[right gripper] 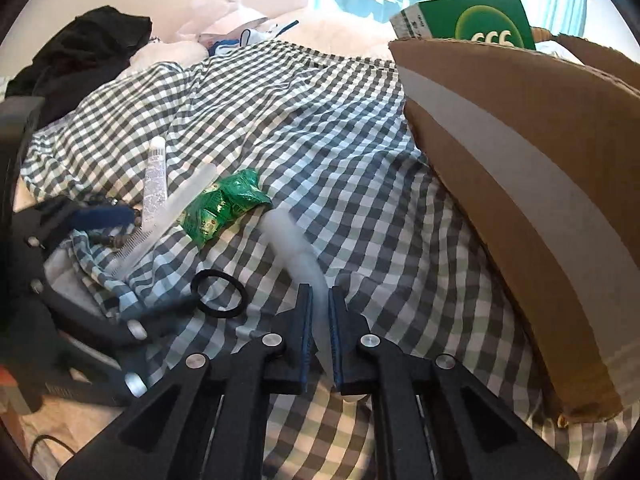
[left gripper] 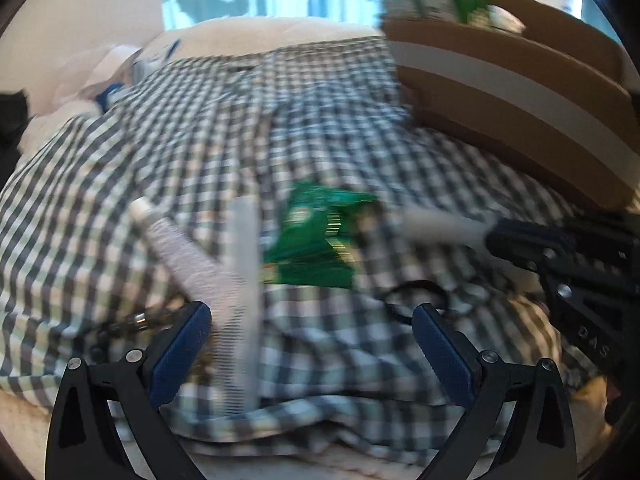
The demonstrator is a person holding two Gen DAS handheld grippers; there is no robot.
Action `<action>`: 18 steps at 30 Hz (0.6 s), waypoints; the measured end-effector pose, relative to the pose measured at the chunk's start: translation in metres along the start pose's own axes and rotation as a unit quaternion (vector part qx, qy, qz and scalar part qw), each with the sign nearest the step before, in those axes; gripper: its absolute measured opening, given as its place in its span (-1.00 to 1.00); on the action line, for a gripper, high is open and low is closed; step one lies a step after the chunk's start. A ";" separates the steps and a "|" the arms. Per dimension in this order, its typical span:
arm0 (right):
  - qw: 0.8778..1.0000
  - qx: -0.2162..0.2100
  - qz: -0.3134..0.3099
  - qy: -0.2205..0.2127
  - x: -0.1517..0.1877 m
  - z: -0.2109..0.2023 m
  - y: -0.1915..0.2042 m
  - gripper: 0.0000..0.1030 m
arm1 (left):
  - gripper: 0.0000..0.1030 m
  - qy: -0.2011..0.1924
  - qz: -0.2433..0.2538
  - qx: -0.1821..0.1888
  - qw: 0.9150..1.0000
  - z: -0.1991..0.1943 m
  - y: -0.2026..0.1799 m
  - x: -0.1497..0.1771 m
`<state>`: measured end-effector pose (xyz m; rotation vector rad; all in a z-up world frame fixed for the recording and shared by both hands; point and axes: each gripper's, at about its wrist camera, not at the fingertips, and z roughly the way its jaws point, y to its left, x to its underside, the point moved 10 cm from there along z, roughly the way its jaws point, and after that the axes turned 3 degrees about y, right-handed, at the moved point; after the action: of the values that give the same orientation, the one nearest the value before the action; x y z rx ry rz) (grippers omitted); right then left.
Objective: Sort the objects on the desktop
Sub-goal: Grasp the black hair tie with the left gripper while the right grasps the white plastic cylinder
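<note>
My right gripper [right gripper: 319,294] is shut on a translucent white tube [right gripper: 294,248] and holds it above the checked cloth [right gripper: 340,140]; the tube also shows in the left wrist view [left gripper: 440,226]. My left gripper [left gripper: 312,316] is open and empty, low over the cloth. A clear comb [left gripper: 240,280] lies just inside its left finger [left gripper: 180,356]. A white tube [left gripper: 176,252], a green packet [left gripper: 316,236] and a black ring [left gripper: 416,296] lie ahead of it. They also show in the right wrist view: comb [right gripper: 168,216], white tube [right gripper: 156,176], packet [right gripper: 222,206], ring [right gripper: 219,293].
A cardboard box [right gripper: 520,168] with a white tape band stands at the right and holds a green carton [right gripper: 476,22]. A beaded bracelet [right gripper: 116,236] lies by the comb. Black clothing [right gripper: 84,48] and white bags [right gripper: 224,28] lie at the back left.
</note>
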<state>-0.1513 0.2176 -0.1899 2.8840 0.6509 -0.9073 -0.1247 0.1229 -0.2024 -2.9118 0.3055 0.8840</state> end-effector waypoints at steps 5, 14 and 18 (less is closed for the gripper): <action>0.999 -0.001 0.031 0.011 0.015 -0.016 -0.012 -0.86 | 0.55 0.011 0.029 0.043 0.999 0.009 -0.031 -0.002; 0.998 -0.007 0.059 0.027 0.024 -0.016 -0.018 -0.85 | -0.76 0.031 0.089 0.074 0.993 0.021 -0.063 0.005; 0.998 -0.013 0.057 0.032 0.025 -0.008 -0.015 -0.85 | -0.83 0.038 0.088 0.077 0.992 0.023 -0.061 0.008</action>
<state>-0.1343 0.2426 -0.1960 2.9030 0.4931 -0.7881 -0.1172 0.1843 -0.2249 -2.8112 0.6148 0.7343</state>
